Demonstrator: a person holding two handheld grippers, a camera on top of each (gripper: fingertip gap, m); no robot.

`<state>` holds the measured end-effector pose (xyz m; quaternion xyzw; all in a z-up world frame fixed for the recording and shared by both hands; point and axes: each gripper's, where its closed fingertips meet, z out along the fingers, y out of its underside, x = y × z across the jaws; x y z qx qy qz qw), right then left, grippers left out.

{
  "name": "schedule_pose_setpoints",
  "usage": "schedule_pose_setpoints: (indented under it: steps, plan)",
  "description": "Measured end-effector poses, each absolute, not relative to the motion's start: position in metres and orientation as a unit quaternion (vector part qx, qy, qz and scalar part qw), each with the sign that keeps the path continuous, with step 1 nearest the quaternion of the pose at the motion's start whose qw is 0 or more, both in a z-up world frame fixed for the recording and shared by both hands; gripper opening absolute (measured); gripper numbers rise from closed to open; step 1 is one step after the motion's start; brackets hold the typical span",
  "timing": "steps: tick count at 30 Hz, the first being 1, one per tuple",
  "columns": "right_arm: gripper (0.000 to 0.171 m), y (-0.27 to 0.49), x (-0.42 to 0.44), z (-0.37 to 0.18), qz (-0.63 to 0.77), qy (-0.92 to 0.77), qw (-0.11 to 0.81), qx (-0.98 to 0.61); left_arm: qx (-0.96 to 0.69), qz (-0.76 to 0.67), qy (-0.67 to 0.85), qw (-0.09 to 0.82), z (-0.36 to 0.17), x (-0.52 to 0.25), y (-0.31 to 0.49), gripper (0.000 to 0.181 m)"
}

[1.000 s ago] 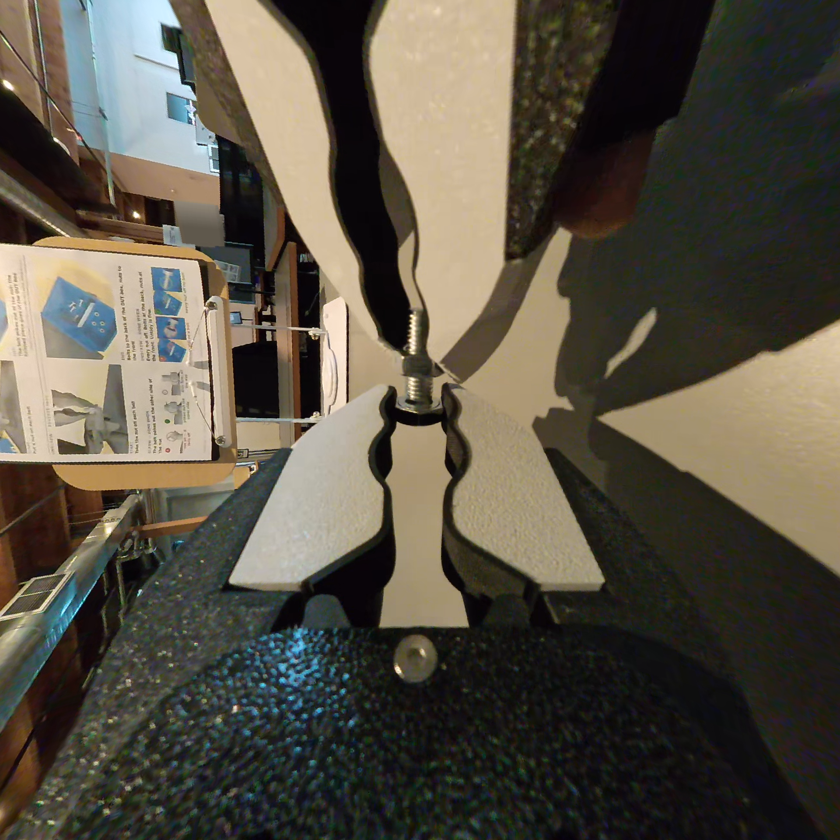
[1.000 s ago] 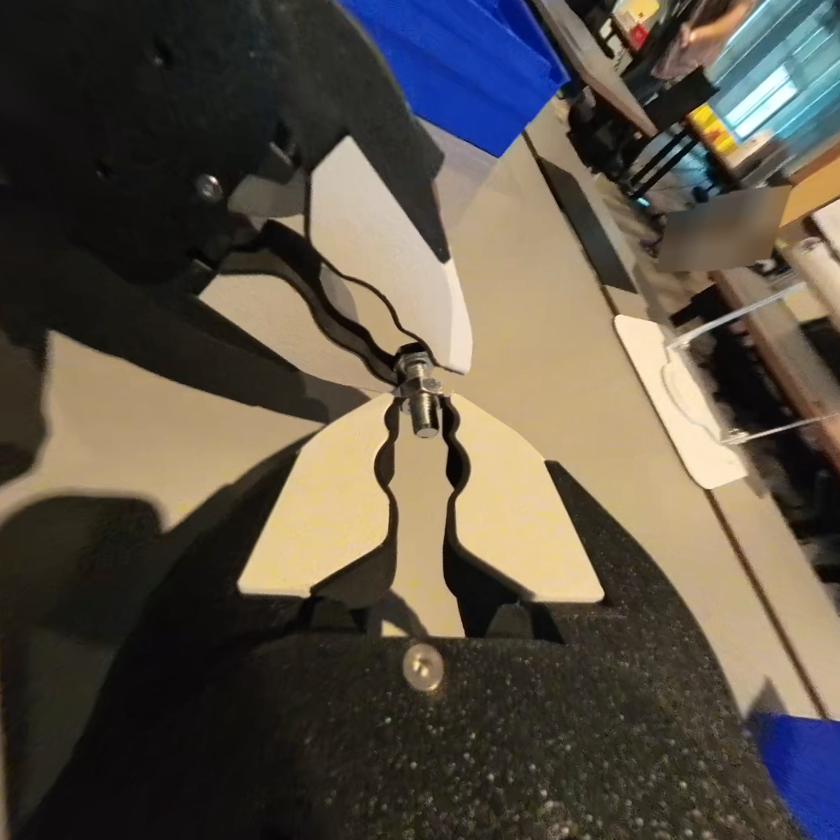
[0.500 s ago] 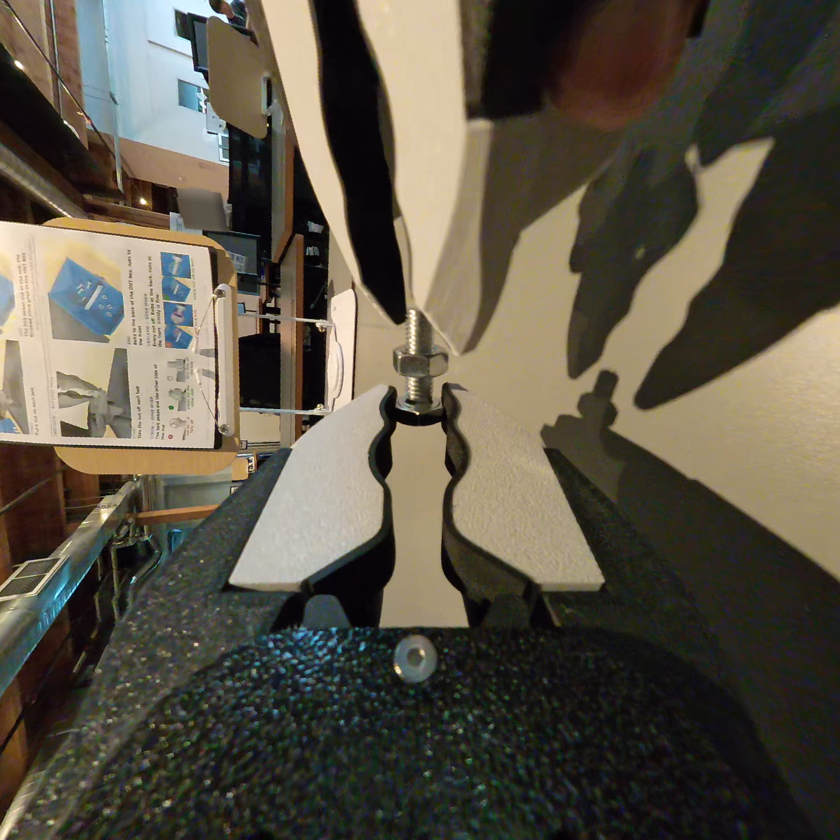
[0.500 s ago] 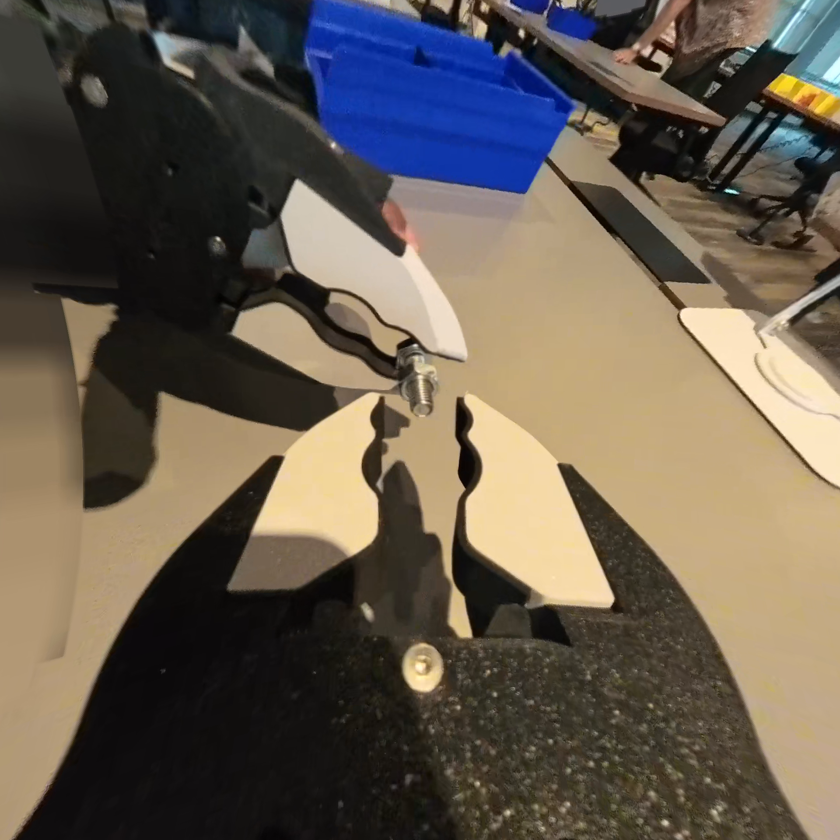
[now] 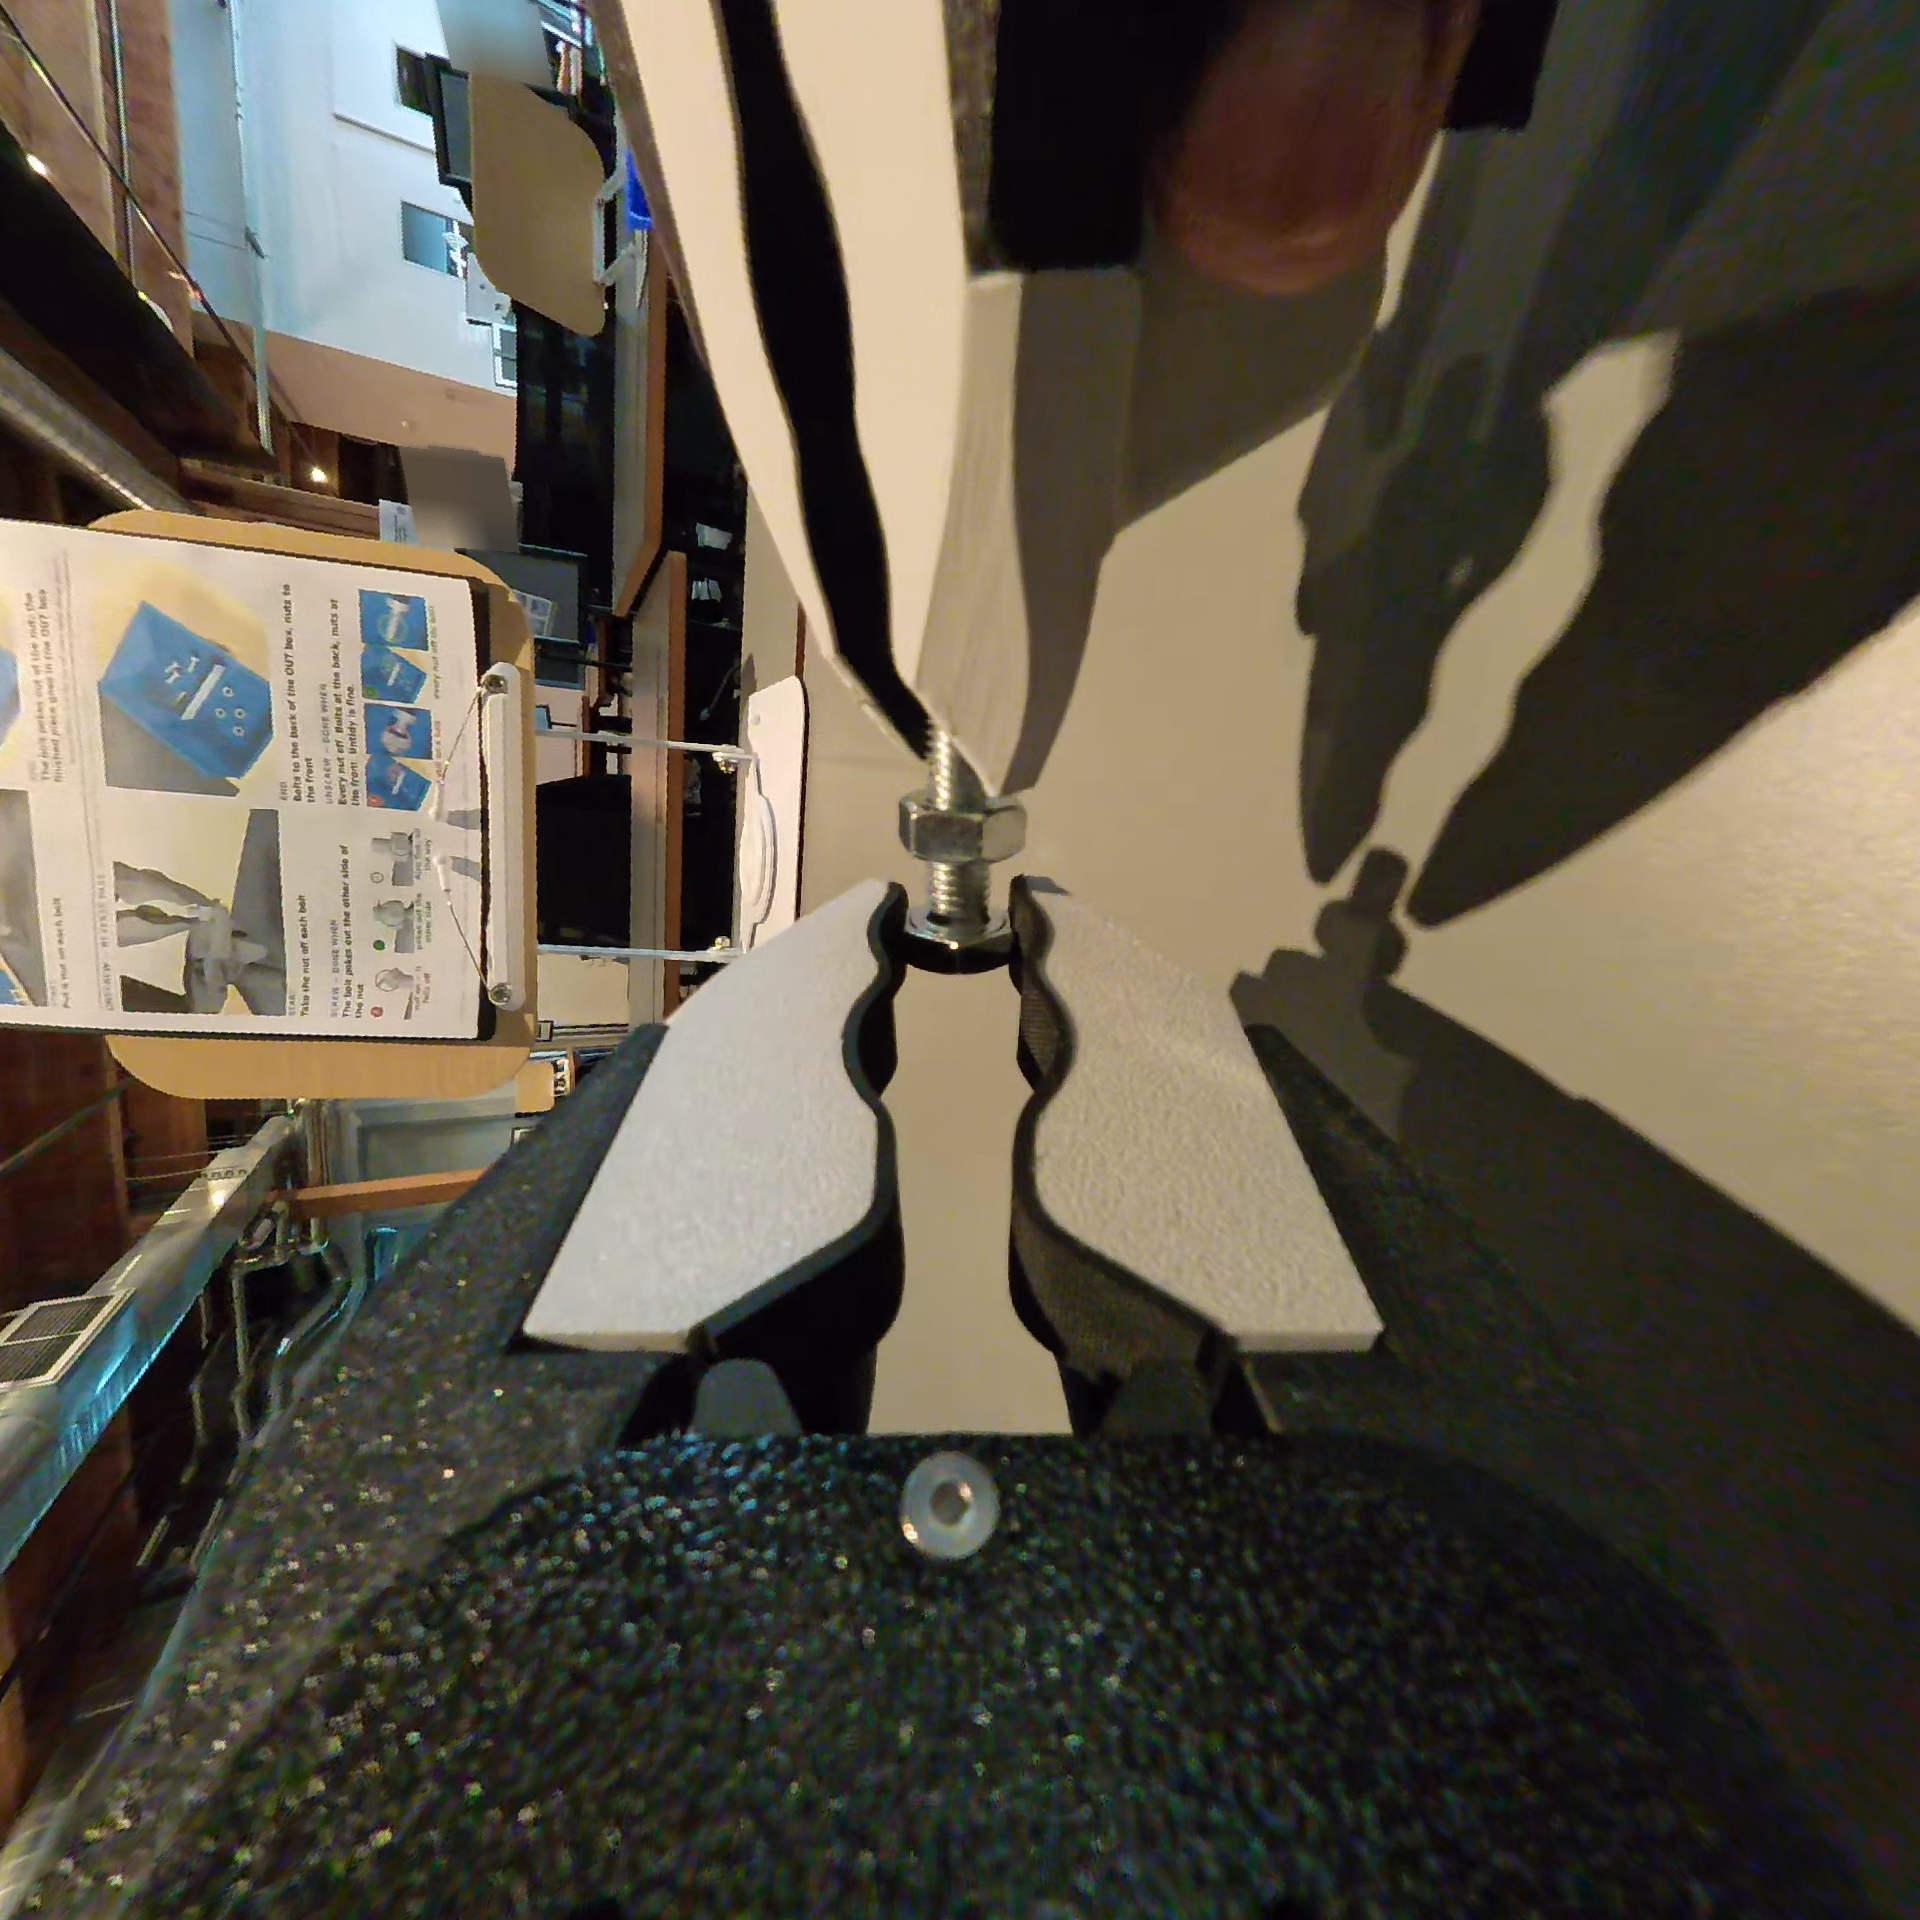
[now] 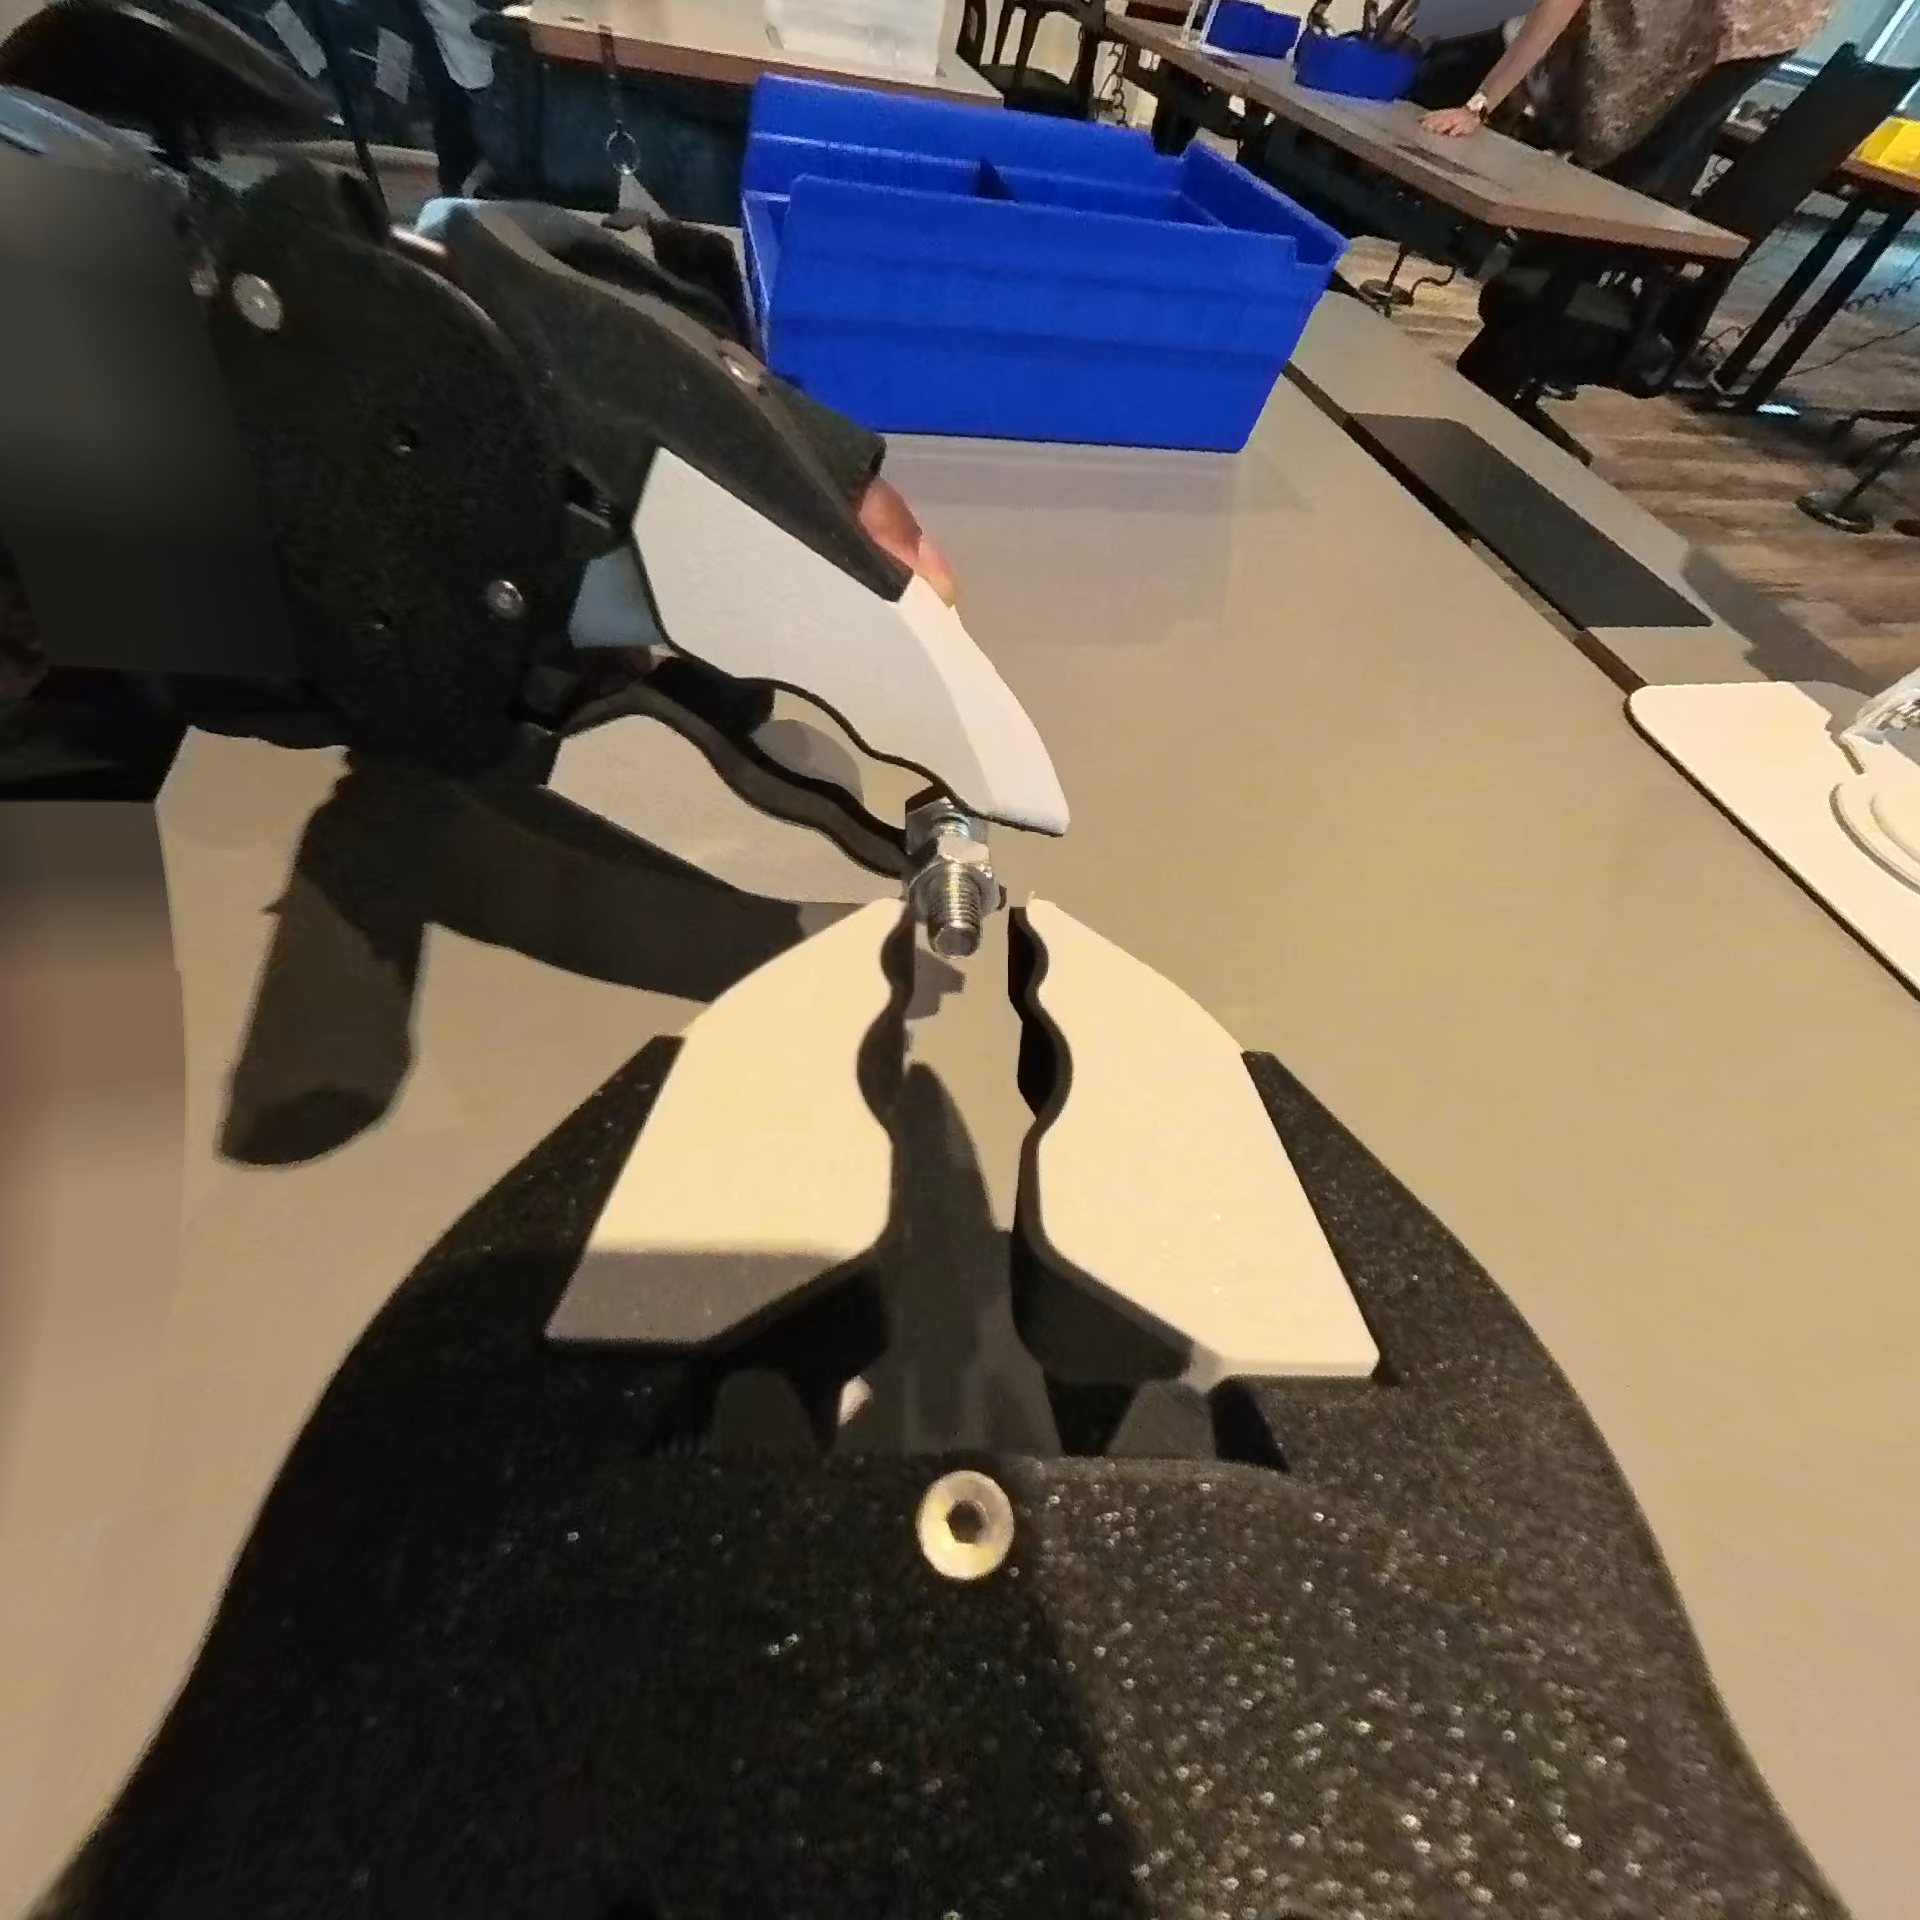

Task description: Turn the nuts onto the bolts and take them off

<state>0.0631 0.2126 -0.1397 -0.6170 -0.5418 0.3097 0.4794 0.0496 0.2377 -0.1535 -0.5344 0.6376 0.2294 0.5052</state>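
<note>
My left gripper (image 5: 956,920) is shut on the head of a silver bolt (image 5: 948,888) and holds it above the grey table (image 6: 1351,987). A hex nut (image 5: 962,826) sits on the thread, a short way from the head. In the right wrist view the left gripper (image 6: 935,826) comes in from the upper left, and the bolt (image 6: 956,914) points toward my right gripper (image 6: 961,912). The right gripper's jaws stand apart, with the bolt's free end between their tips and the nut (image 6: 964,860) just beyond them. The right gripper also shows at the top of the left wrist view (image 5: 951,758).
A blue bin (image 6: 1018,343) with compartments stands at the table's far side. A white base plate (image 6: 1766,769) with a clear stand lies on the right. A board with an instruction sheet (image 5: 239,779) stands past the table. A person (image 6: 1621,83) leans on a far table. My left and right fingertips are right by each other.
My right gripper opened, drew back off the bolt and turned, then came forward again so the bolt's end sits between its tips. The left gripper kept hold of the bolt.
</note>
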Motion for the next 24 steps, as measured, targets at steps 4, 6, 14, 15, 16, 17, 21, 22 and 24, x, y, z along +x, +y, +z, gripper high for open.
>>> schedule_pose_setpoints:
  steps: [4,6,14,15,16,17,21,22,24]
  plan:
    - [0.015,0.2135,0.0639,-0.1390,0.313,-0.538,0.480,-0.618,-0.535,0.229,0.637,0.505,-0.1534,0.0490,0.2381,0.019]
    - [0.015,0.2135,0.0641,-0.1392,0.313,-0.538,0.480,-0.618,-0.536,0.229,0.637,0.505,-0.1537,0.0489,0.2384,0.019]
    - [0.010,0.2117,0.0627,-0.1404,0.315,-0.541,0.476,-0.617,-0.537,0.228,0.637,0.504,-0.1541,0.0488,0.2388,0.019]
    - [0.010,0.2117,0.0627,-0.1406,0.314,-0.541,0.476,-0.618,-0.537,0.228,0.637,0.504,-0.1543,0.0487,0.2389,0.019]
    - [0.010,0.2116,0.0627,-0.1406,0.314,-0.542,0.476,-0.617,-0.537,0.228,0.637,0.504,-0.1545,0.0488,0.2388,0.019]
    - [0.010,0.2114,0.0628,-0.1405,0.313,-0.543,0.477,-0.617,-0.536,0.227,0.638,0.504,-0.1546,0.0490,0.2387,0.019]
    - [0.009,0.2111,0.0639,-0.1391,0.312,-0.542,0.480,-0.615,-0.537,0.213,0.638,0.509,-0.1544,0.0508,0.2388,0.019]
    - [0.009,0.2112,0.0641,-0.1388,0.311,-0.542,0.481,-0.615,-0.538,0.208,0.638,0.511,-0.1541,0.0514,0.2388,0.019]
    - [0.009,0.2115,0.0647,-0.1381,0.311,-0.541,0.482,-0.615,-0.542,0.192,0.636,0.514,-0.1544,0.0525,0.2388,0.019]
